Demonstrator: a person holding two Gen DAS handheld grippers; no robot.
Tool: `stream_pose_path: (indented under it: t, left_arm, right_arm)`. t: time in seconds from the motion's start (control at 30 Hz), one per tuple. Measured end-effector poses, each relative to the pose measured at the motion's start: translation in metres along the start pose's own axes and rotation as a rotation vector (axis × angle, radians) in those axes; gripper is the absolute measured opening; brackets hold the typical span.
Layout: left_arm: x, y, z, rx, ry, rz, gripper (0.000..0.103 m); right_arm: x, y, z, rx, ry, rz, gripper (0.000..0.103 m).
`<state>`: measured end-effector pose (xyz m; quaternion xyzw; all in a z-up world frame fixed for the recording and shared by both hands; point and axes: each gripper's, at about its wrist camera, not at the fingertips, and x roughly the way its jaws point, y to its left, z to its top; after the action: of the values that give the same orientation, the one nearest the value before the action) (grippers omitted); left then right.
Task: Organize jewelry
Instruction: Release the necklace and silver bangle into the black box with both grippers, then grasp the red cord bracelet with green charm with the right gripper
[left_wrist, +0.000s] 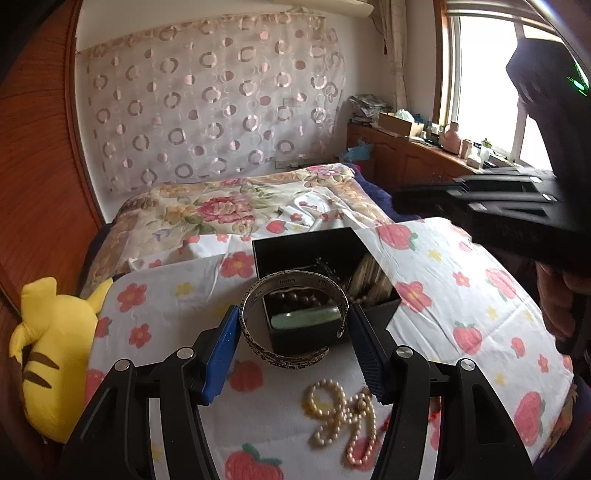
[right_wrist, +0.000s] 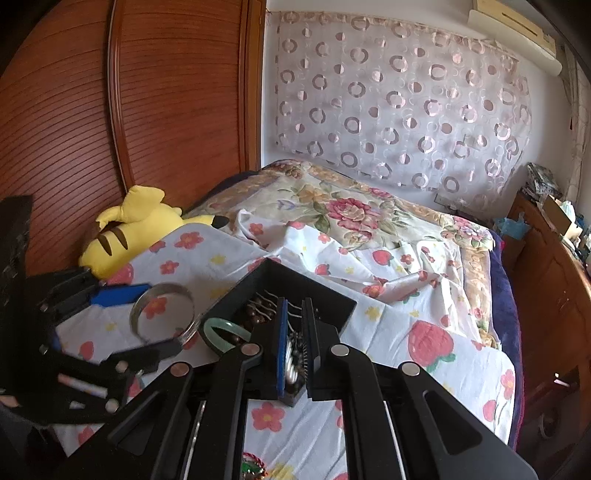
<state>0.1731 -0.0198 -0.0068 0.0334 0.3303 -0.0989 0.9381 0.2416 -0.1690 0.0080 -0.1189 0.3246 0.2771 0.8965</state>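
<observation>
My left gripper (left_wrist: 293, 334) pinches the silver bangle (left_wrist: 295, 320) between blue pads, held just short of the black box (left_wrist: 295, 247). My right gripper (right_wrist: 295, 345) hangs over that box, jaws nearly pressed together, empty. Inside: green bangle (right_wrist: 225, 332), dark beads (left_wrist: 295, 296). Pearl necklace (left_wrist: 345, 417) lies on the sheet.

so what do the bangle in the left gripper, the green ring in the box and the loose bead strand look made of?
Bangle: looks like silver-tone metal, mirror-polished inside, embossed outside, stamped marks.
Green ring: glossy pale green, jade-like; could be glass or resin.
Bead strand: cream, lustrous round beads, pearl-like; real or imitation can't be told.
Box: matte black, rigid; probably card or plastic.
</observation>
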Motion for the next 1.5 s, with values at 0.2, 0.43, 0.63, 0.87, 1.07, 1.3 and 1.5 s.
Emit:
stream_pose_path:
  t: [0.2, 0.43, 0.63, 0.87, 1.07, 1.3, 1.5]
  left_arm:
    - [0.022, 0.000, 0.015, -0.002, 0.016, 0.015, 0.056]
    - [0.051, 0.000, 0.030, -0.013, 0.049, 0.018, 0.056]
    - [0.061, -0.002, 0.031, -0.004, 0.048, 0.028, 0.056]
    - [0.051, 0.002, 0.022, -0.017, 0.030, 0.034, 0.056]
    - [0.024, 0.003, -0.007, 0.005, 0.003, 0.039, 0.068]
    - [-0.006, 0.005, -0.047, -0.005, -0.011, 0.021, 0.087]
    - [-0.021, 0.004, -0.074, -0.034, -0.001, -0.002, 0.089]
  right_arm:
    - [-0.015, -0.013, -0.013, 0.010, -0.010, -0.001, 0.017]
    - [-0.025, -0.019, -0.039, 0.003, 0.001, -0.008, 0.017]
    - [-0.022, -0.020, -0.062, 0.003, 0.022, -0.006, 0.017]
    - [-0.019, -0.017, -0.079, 0.015, 0.041, 0.026, 0.017]
    - [-0.012, 0.000, -0.100, -0.001, 0.076, 0.078, 0.017]
    - [-0.004, 0.016, -0.128, -0.011, 0.132, 0.108, 0.017]
    - [-0.008, 0.026, -0.145, -0.015, 0.152, 0.144, 0.017]
